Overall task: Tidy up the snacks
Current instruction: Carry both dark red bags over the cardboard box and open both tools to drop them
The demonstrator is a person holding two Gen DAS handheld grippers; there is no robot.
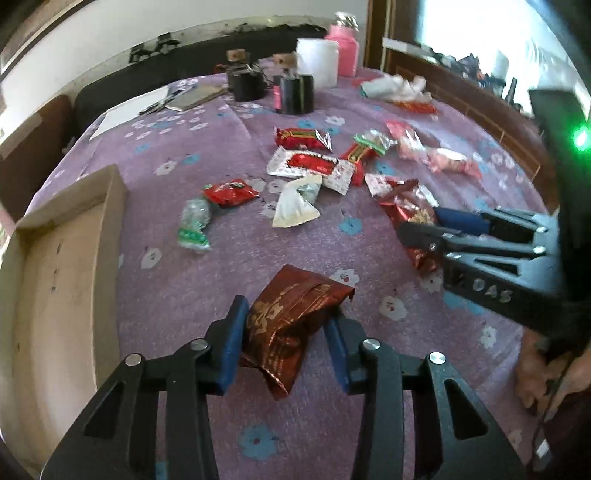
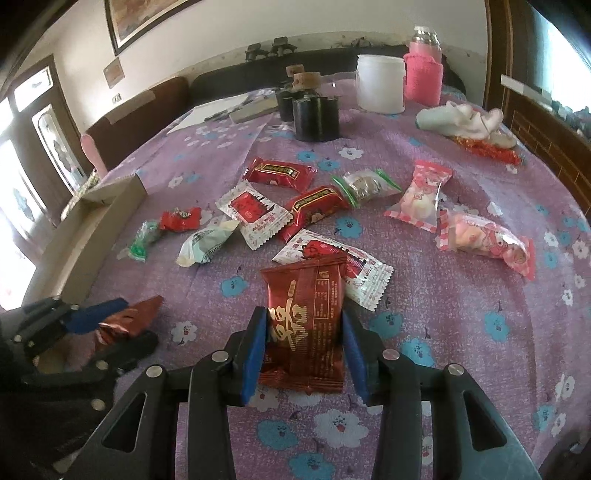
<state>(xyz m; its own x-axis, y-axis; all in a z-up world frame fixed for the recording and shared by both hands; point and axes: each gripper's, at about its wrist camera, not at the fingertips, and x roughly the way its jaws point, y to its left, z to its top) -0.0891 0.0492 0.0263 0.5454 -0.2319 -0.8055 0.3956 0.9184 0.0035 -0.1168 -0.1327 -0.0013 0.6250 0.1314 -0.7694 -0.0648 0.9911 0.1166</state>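
Nearest to us in the left wrist view is the left gripper [image 1: 286,341]. Its blue pads squeeze a crumpled dark red foil snack packet [image 1: 291,325], which bends between them just above the purple flowered tablecloth [image 1: 236,251]. In the right wrist view the right gripper [image 2: 304,347] is closest, and its jaws hold a flat dark red packet with gold writing [image 2: 308,321] by its two long sides.

Only the left view lets us look inside the shallow brown cardboard tray [image 1: 66,258] at the table's left edge; it also shows a hand [image 1: 535,373] under the other gripper. Only the right view shows the framed picture [image 2: 147,18] on the wall and both pink candy bags clearly.

Now we count in the right view. We see two dark red packets, one in each gripper. Loose on the cloth lie two white packets with red prints [image 2: 255,216], two red bars with a black label [image 2: 280,172], one small red packet [image 2: 181,218], two clear packets with green ends [image 2: 365,186], one pale triangle packet [image 2: 207,243] and two pink candy bags [image 2: 423,197]. At the back stand one white jar [image 2: 380,83], one pink bottle [image 2: 423,75] and two black holders [image 2: 316,118].
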